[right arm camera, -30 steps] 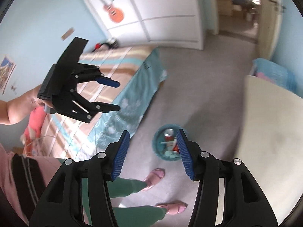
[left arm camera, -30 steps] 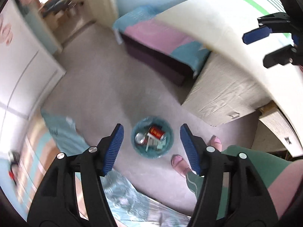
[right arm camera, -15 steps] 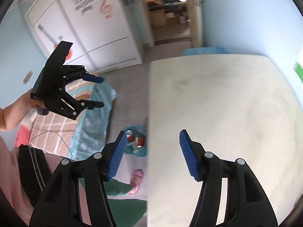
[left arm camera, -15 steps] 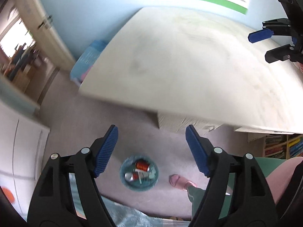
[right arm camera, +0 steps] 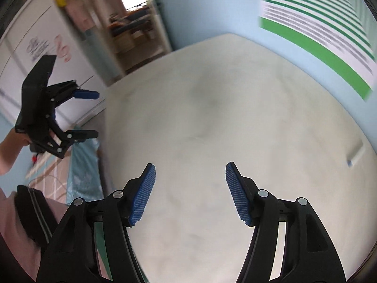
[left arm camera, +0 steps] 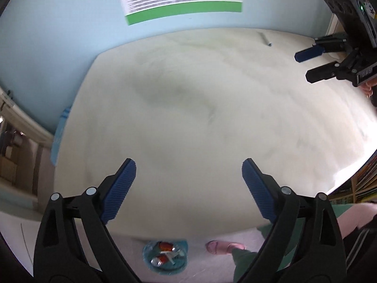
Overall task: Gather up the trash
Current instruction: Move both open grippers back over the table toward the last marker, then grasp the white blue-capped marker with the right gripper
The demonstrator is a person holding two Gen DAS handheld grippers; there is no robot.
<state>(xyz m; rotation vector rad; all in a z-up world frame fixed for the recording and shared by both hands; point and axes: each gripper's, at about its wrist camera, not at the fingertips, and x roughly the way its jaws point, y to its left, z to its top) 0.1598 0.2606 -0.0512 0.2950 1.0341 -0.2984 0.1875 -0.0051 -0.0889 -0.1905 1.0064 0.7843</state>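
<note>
On my far left the door and wardrobe blur out. My left gripper (left arm camera: 188, 186) hangs over the pale table (left arm camera: 188, 108), its jaws spreading wide with nothing between them. Below, the table edge half hides the teal bin (left arm camera: 165, 255) of crushed cans (left arm camera: 162, 251). My right gripper (right arm camera: 189, 189) is parting too, likewise bare. Far right, a small pen (left arm camera: 265, 38) smears

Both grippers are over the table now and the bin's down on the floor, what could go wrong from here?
The pen-like item lies far back near the wall, thin and flat, so the left hand-held gripper, jaws opening and empty, might slip off it. The bin sits partly under the table edge, so a drop could miss.
</note>
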